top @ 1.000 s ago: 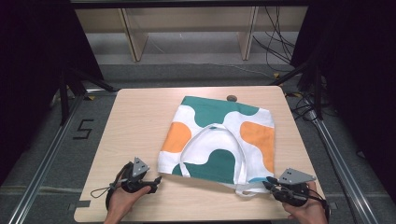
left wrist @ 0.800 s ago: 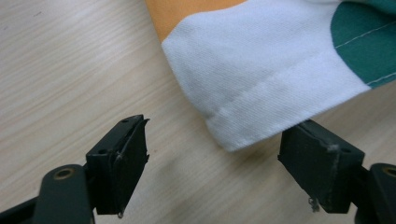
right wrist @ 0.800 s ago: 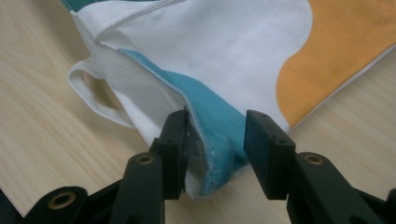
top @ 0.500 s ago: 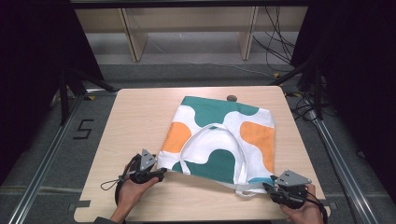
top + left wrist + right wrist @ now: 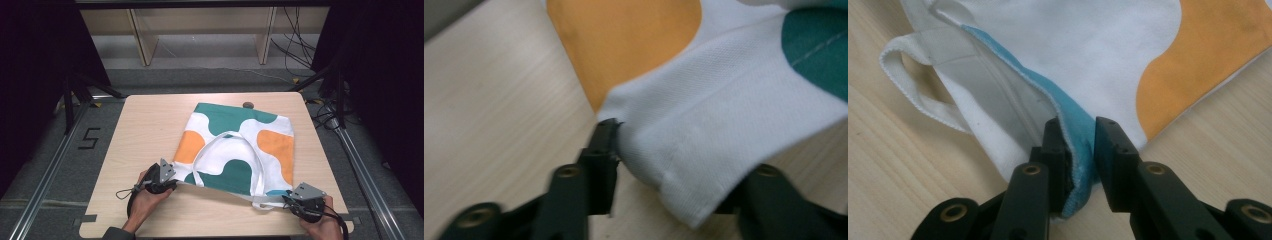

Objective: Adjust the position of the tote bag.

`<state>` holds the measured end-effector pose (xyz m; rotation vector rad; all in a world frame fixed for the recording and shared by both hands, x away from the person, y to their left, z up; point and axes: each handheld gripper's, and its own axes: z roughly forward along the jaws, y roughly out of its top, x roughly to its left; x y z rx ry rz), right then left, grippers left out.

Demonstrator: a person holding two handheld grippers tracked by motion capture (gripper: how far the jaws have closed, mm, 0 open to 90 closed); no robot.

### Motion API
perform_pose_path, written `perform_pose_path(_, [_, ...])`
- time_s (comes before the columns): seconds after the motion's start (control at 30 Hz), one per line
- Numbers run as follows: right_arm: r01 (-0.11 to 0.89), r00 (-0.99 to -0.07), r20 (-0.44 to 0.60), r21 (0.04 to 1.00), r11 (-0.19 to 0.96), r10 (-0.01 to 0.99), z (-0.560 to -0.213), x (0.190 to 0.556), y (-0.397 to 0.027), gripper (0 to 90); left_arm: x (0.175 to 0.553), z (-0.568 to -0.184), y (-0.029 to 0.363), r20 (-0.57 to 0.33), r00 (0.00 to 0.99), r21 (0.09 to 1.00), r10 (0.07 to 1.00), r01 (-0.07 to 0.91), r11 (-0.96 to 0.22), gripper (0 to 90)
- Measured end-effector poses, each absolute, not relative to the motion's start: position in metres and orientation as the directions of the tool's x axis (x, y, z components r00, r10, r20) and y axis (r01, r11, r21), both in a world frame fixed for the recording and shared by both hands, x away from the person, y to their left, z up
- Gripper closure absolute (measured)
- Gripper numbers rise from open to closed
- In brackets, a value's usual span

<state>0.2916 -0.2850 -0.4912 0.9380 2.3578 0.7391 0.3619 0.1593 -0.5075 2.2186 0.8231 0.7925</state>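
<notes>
Both near corners of the flat green, orange and white cloth tote bag (image 5: pixel 240 145) taken, low in frame. Left gripper (image 5: pixel 659 160) just closing round the white corner; right gripper (image 5: pixel 1080 150) just closing, pinching the blue-lined hem. Lifting or folding yet to start.

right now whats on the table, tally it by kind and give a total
tote bag: 1
small round brown thing at the table's far edge: 1
grippers: 2, left gripper and right gripper, each at a near corner of the bag
total: 4
</notes>
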Motion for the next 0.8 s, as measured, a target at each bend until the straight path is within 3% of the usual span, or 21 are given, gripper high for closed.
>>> perform_pose_path(0.17, [0.459, -0.623, -0.25, 0.65, 0.605, 0.741, -0.49, 0.295, -0.289, 73.1, 0.355, -0.505, 0.152, 0.334, 0.654, 0.709, 0.678, 0.3, -0.638, 76.9])
perform_pose_path(0.43, [0.51, -0.563, -0.219, 0.667, 0.543, 0.797, -0.492, 0.304, -0.308, 65.6, 0.339, -0.5, 0.146, 0.293, 0.72, 0.713, 0.629, 0.274, -0.646, 77.2])
perform_pose_path(0.6, [0.485, -0.598, -0.209, 0.674, 0.557, 0.774, -0.491, 0.307, -0.313, 78.8, 0.333, -0.5, 0.146, 0.28, 0.736, 0.707, 0.616, 0.276, -0.651, 77.4])
perform_pose_path(0.8, [0.468, -0.534, -0.236, 0.718, 0.516, 0.812, -0.481, 0.302, -0.315, 81.5, 0.31, -0.496, 0.141, 0.254, 0.761, 0.712, 0.597, 0.271, -0.648, 77.7])
